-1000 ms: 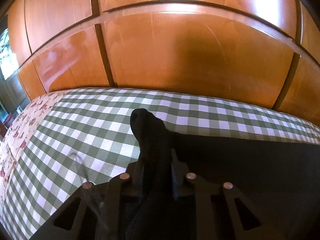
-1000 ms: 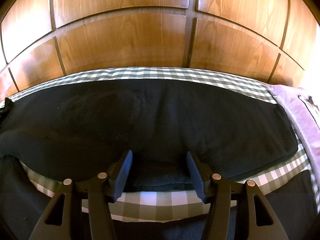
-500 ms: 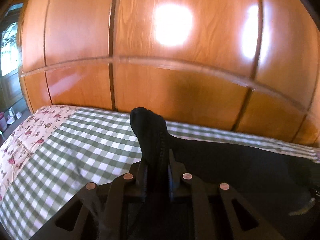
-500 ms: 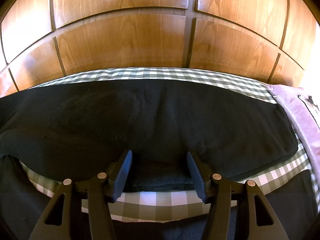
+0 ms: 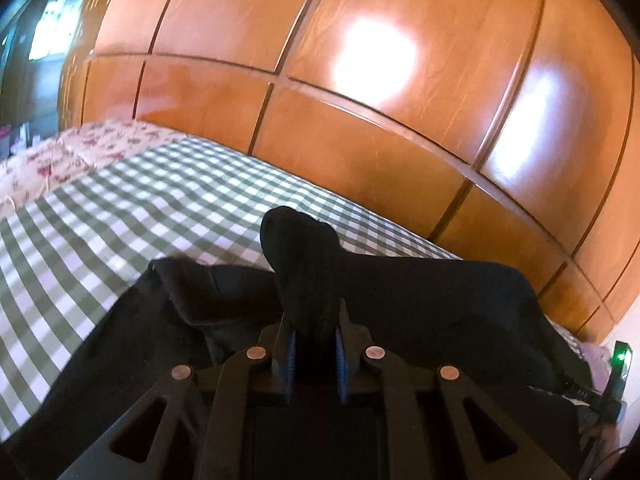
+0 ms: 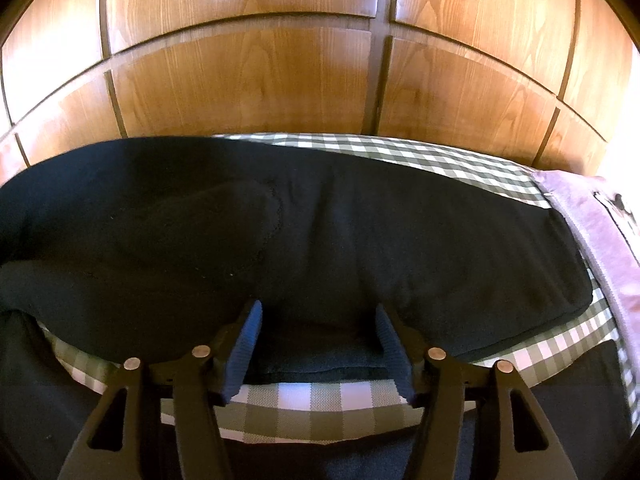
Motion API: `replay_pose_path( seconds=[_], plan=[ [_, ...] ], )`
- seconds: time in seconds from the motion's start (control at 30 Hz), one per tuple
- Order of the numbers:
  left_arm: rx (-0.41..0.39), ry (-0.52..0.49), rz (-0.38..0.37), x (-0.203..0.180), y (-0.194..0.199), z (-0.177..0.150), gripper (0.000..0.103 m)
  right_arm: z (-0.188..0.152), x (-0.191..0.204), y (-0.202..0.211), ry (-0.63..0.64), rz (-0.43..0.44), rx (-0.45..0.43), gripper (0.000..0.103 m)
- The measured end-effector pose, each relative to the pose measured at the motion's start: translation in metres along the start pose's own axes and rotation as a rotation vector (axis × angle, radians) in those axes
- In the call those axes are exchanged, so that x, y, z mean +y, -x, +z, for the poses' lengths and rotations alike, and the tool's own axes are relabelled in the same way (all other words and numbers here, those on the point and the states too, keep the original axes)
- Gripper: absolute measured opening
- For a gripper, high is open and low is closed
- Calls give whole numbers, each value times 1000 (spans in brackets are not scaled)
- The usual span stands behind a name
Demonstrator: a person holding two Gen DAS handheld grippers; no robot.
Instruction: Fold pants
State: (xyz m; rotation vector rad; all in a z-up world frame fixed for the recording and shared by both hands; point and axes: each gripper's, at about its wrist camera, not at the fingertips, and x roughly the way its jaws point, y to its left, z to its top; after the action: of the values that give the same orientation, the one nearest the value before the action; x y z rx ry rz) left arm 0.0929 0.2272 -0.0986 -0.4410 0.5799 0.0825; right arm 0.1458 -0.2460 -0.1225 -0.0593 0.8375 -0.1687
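Note:
Black pants (image 6: pixel 320 220) lie lengthwise across the green-checked bed sheet (image 6: pixel 320 404). My left gripper (image 5: pixel 314 320) is shut on one end of the pants (image 5: pixel 440 300), and a bunch of the black cloth (image 5: pixel 300 248) sticks up past its fingertips. That held end hangs above the rest of the pants, which trail to the right. My right gripper (image 6: pixel 318 312) stands over the near edge of the pants. Its jaws are opening, with a thick fold of cloth between the blue pads (image 6: pixel 248 332) and a gap on both sides.
A wooden panelled wardrobe (image 5: pixel 360 140) runs right behind the bed. A floral cloth (image 5: pixel 80 148) covers the bed's left end, and a lilac garment (image 6: pixel 592 232) lies at its right end. A device with a green light (image 5: pixel 618 364) shows at the far right of the left wrist view.
My left gripper has carried the held pants end to the right and rolled; more black cloth now lies under it. In the right wrist view the pants' left part has risen, hiding the sheet behind.

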Motion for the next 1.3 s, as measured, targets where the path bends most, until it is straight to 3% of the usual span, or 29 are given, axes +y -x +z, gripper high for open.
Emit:
replay_pose_path(
  seconds=[0.1, 0.33, 0.47, 0.53, 0.63, 0.77, 0.83, 0.9, 1.0, 1.2, 1.3],
  plan=[
    [32, 29, -26, 5, -6, -3, 15, 18, -2, -1, -26, 22, 71, 61],
    [47, 71, -60, 13, -10, -8, 16, 86, 28, -1, -210, 314, 102, 68],
    [53, 96, -77, 17, -9, -9, 16, 113, 72, -9, -233, 416, 169, 72],
    [54, 107, -85, 19, -10, -9, 16, 123, 84, -23, -344, 488, 241, 75],
    [57, 116, -91, 21, -10, -9, 16, 132, 96, -42, -490, 497, 339, 75],
    [59, 126, -98, 22, -10, -9, 16, 135, 110, -63, -577, 472, 429, 75],
    [59, 131, -103, 23, -10, -10, 16, 128, 112, -74, -599, 443, 473, 64],
    [59, 138, -108, 24, -11, -10, 16, 120, 111, -77, -588, 444, 497, 32],
    [61, 147, -116, 25, -11, -10, 16, 107, 104, -71, -580, 522, 467, 19],
    [70, 188, -113, 30, -10, -7, 16, 95, 89, -24, -527, 647, 364, 13],
    [25, 223, -115, 32, 2, 3, 16, 91, 79, 10, -480, 727, 294, 12]
  ],
)
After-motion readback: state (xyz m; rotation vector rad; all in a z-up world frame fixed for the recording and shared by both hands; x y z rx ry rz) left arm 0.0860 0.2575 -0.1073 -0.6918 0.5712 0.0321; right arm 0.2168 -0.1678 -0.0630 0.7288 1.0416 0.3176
